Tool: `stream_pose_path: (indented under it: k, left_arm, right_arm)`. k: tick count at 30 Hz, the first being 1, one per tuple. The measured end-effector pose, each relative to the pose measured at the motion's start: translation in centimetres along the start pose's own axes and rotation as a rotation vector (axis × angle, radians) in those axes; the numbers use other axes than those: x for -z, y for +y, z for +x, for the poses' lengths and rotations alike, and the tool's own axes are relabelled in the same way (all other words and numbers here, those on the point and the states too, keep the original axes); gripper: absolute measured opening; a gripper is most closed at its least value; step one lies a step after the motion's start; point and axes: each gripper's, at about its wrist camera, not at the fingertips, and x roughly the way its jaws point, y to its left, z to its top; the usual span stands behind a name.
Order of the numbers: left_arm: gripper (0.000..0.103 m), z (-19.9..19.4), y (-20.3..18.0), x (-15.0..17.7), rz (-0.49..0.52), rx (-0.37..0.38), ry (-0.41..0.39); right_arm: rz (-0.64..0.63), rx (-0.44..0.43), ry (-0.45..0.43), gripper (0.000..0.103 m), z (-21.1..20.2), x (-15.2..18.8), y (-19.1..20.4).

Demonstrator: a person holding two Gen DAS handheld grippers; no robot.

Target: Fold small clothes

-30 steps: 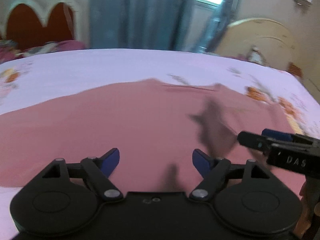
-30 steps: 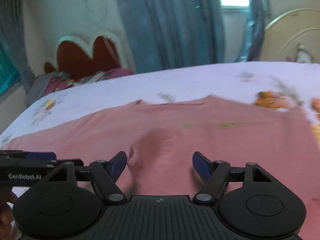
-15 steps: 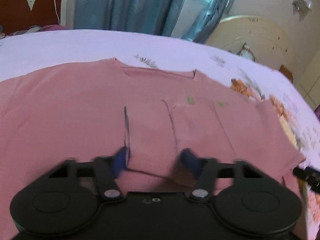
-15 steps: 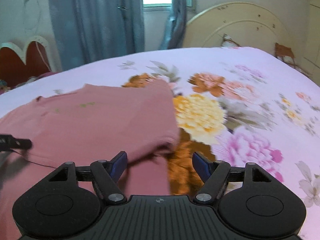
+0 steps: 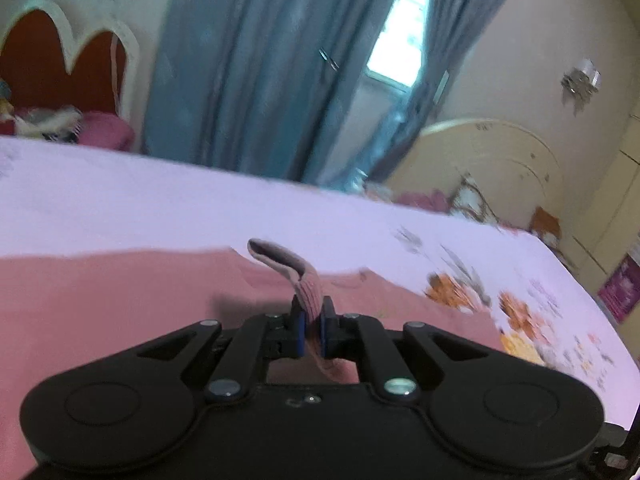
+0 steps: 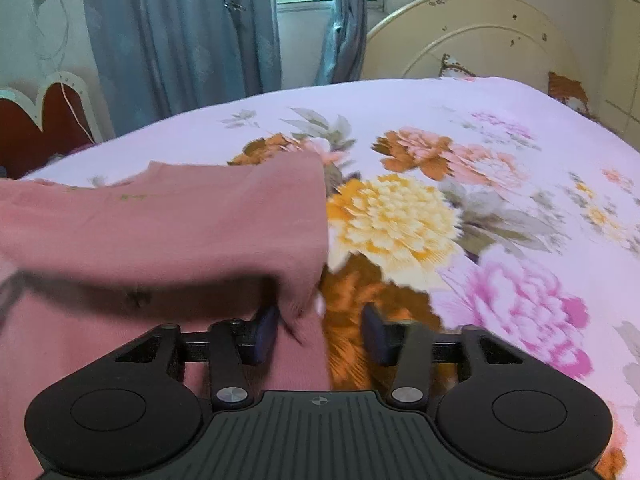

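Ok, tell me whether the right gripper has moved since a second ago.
Yes. The right gripper has swung from the middle of the pink shirt to its edge; the flowered bedsheet now fills the view's right, and its jaws are closing with cloth between them.

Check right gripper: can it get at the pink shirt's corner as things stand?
Probably yes. The pink shirt has its corner already between the fingers of the right gripper, against the left pad; the jaws are closing, and only the floral bedsheet lies beyond, nothing blocking.
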Motion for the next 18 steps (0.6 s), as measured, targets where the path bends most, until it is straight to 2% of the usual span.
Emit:
stream_pose_path:
  k: [2,6,8,12,14,16,18]
  left_arm:
    - [0.007,-0.2,1.2,0.1,0.009,-0.041,0.004]
    - [0.007,1.4,3.2,2.9,0.032,-0.126,0.079]
    - [0.007,2.0,3.6,4.5,0.030,-0.136,0.128]
    - [0.008,2.3,3.5,6.2,0.086,-0.167,0.165]
    - [0.028,1.5,3.5,5.9,0.113,-0.200,0.150]
    - [0.033,0.4,3.9,5.4,0.112,-0.228,0.126]
    - [0.040,-0.8,4.2,4.7,0.107,-0.248,0.092]
  right_arm:
    - [-0.009,-0.016,0.011,0.018,0.4,-0.2,0.5]
    - [0.006,0.023,0.009,0.014,0.5,0.4,0.1]
    - [0.045,0.018,0.016,0.014,0.4,0.8,-0.6]
    - [0.007,0.014,0.039,0.014,-0.5,0.9,-0.5]
    - [0.001,0.002,0.051,0.015,-1.5,1.0,-0.8]
    - [-0.001,-0.006,0.036,0.022,-3.1,1.0,-1.3]
    - [-0.004,-0.010,-0.004,0.055,-4.5,0.7,-1.4]
